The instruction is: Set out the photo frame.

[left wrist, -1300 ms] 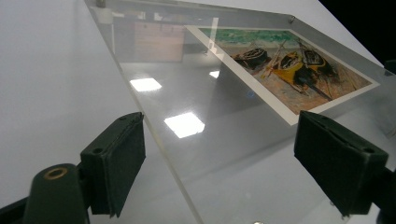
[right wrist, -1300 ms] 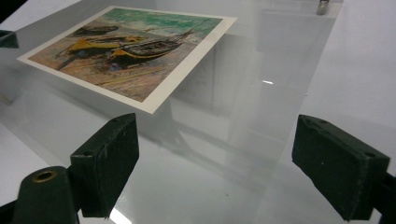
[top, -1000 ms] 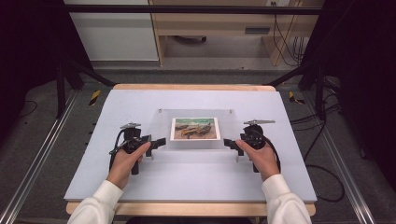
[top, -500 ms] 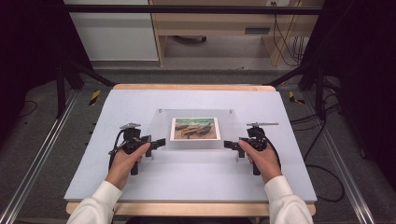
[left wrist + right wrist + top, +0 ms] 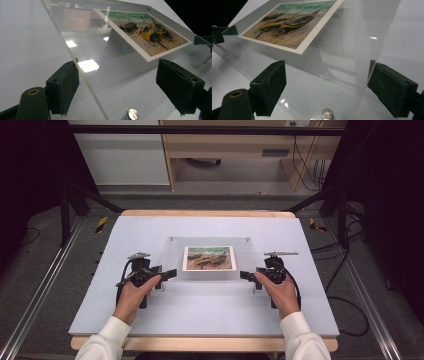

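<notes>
Both claws, L (image 5: 170, 273) & R (image 5: 246, 276), gape wide astride acrylic frame (image 5: 210, 270) corners, gripping nothing.

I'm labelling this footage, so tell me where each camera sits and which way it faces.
High view: above the person's side, looking forward and down at the table; both hands and sleeves show.
Left gripper view: on the left tongs, facing the clear panel's edge; open jaws show.
Right gripper view: on the right tongs, facing the opposite edge; open jaws show.
All three share the boat picture.
</notes>
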### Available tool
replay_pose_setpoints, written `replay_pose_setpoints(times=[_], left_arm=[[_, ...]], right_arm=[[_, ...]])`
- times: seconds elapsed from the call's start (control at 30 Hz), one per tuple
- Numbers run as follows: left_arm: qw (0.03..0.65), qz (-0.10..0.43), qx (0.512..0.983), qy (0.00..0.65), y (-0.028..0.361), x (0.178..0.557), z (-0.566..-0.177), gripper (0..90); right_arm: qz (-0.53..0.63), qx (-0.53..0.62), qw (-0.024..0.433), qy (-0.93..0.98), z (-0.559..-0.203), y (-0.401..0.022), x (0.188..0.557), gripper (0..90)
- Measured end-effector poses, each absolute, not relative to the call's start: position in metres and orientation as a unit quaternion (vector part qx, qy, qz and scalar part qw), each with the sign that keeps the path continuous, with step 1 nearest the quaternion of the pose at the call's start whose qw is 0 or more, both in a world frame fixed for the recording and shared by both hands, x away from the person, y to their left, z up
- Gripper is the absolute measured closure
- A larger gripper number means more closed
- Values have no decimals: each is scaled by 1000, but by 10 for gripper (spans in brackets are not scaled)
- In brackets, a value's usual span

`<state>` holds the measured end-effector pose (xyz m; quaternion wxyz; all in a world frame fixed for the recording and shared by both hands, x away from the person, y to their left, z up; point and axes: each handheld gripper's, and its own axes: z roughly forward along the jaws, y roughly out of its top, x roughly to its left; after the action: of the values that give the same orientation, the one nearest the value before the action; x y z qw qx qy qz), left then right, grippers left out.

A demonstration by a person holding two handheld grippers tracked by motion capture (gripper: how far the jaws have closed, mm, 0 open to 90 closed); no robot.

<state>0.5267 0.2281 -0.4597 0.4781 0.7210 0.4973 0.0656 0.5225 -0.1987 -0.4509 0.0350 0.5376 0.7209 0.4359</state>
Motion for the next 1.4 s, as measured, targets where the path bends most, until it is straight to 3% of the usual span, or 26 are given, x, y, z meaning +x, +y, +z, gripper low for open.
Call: replay_pose_setpoints(times=[0.33,0.7,1.4], left_arm=[[485,96,724,481,225,512,-457,204],[490,127,722,471,229,490,-451,332],[494,139,723,463,234,475,-449,431]], right_arm=[[440,517,70,731,-447,-197,509,163],[446,480,131,744,-445,-197,480,214],[447,465,167,746,-444,-196,461,280]])
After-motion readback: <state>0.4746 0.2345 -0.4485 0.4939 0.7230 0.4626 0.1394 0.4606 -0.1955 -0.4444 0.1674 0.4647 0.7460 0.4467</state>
